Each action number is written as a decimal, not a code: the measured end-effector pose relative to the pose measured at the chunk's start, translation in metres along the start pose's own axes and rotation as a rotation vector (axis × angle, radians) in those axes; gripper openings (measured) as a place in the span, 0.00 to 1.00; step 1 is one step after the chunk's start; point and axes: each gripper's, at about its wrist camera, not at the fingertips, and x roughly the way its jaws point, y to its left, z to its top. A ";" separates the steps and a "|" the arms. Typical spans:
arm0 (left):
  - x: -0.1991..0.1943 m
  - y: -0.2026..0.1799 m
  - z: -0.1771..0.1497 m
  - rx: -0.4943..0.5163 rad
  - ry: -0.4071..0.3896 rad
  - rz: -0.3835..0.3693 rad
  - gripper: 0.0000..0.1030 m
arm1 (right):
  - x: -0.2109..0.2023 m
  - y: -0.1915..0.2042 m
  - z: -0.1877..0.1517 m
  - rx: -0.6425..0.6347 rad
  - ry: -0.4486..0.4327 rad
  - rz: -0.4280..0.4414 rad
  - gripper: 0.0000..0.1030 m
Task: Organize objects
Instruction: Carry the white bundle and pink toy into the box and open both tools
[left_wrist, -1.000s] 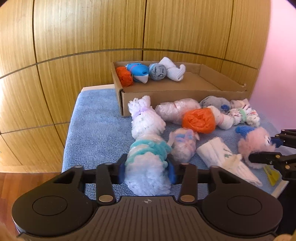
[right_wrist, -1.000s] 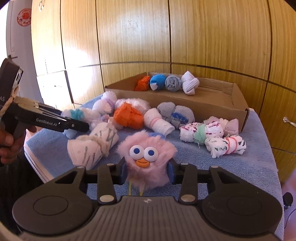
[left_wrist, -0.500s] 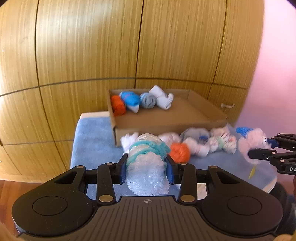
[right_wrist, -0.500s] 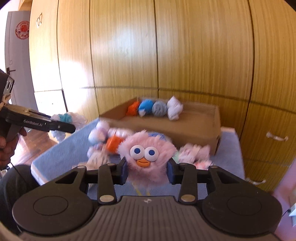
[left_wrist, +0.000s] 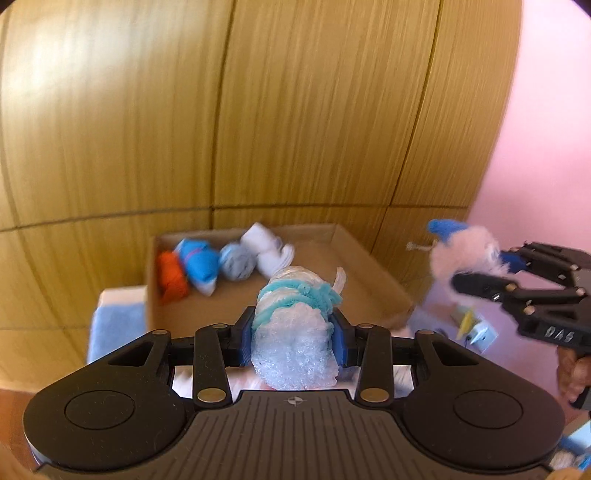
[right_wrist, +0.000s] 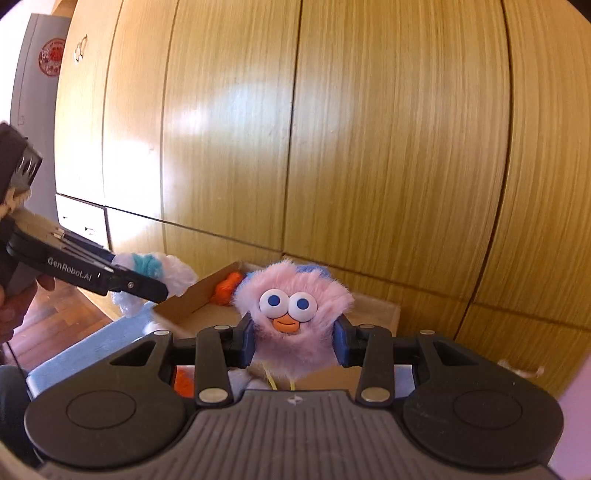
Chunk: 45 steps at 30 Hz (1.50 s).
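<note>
My left gripper (left_wrist: 293, 334) is shut on a fluffy white bundle with a teal band (left_wrist: 295, 325), held in the air in front of the cardboard box (left_wrist: 373, 269). My right gripper (right_wrist: 293, 338) is shut on a pink fuzzy toy with googly eyes and an orange beak (right_wrist: 293, 314), also held up before the box (right_wrist: 376, 310). In the left wrist view the right gripper (left_wrist: 476, 273) shows at the right with the pink toy (left_wrist: 461, 251). In the right wrist view the left gripper (right_wrist: 147, 284) shows at the left with the white bundle (right_wrist: 173, 273).
In the box's far left corner lie an orange bundle (left_wrist: 171, 277), a blue one (left_wrist: 199, 267), a grey one (left_wrist: 238, 264) and a white one (left_wrist: 266, 249). The box rests on a blue towel (left_wrist: 114, 325). Wooden cabinet doors (right_wrist: 369, 147) stand close behind.
Both grippers have lifted their bundles off the towel and moved up and forward toward the box. The loose bundles on the towel have dropped out of view.
</note>
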 end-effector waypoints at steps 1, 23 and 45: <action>0.007 -0.002 0.007 -0.006 0.002 -0.005 0.46 | 0.005 -0.004 0.004 -0.001 0.000 -0.001 0.36; 0.227 0.000 0.087 -0.147 0.184 -0.067 0.46 | 0.199 -0.072 -0.004 -0.027 0.191 -0.041 0.36; 0.302 0.007 0.073 -0.117 0.247 -0.020 0.54 | 0.307 -0.043 -0.058 -0.149 0.314 -0.040 0.49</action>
